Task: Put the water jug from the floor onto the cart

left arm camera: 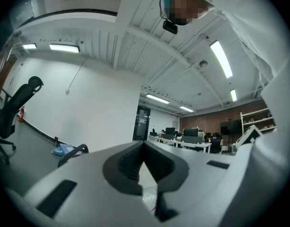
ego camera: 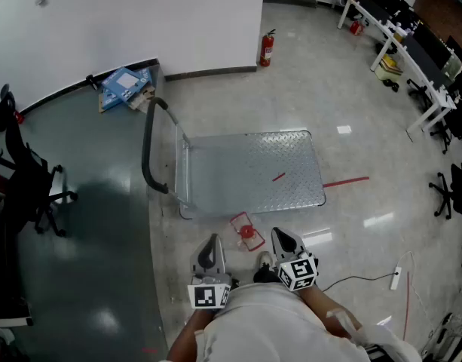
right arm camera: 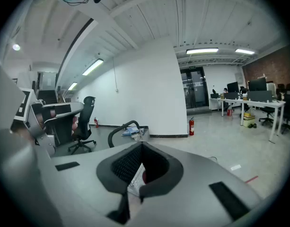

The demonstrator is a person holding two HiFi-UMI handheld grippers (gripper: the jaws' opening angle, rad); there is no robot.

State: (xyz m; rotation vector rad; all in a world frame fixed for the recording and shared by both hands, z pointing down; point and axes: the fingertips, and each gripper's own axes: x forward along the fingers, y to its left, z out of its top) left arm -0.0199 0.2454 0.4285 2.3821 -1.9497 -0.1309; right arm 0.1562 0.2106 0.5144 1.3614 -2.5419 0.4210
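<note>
Resting on floor (ego camera: 366,127): water jug (ego camera: 246,232), just beside near edge of cart (ego camera: 253,168), ahead of both tongs, untouched. Left tongs (ego camera: 210,241) closed, empty. Right tongs (ego camera: 279,236) closed, empty. Risks: closed tongs knocking jug over; smooth clear body slipping during lift; cart rolling when loaded. No legible brand or label on jug or cart.

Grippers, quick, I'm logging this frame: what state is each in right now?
Left gripper: jaws closed, holding nothing.
Right gripper: jaws closed, holding nothing.
</note>
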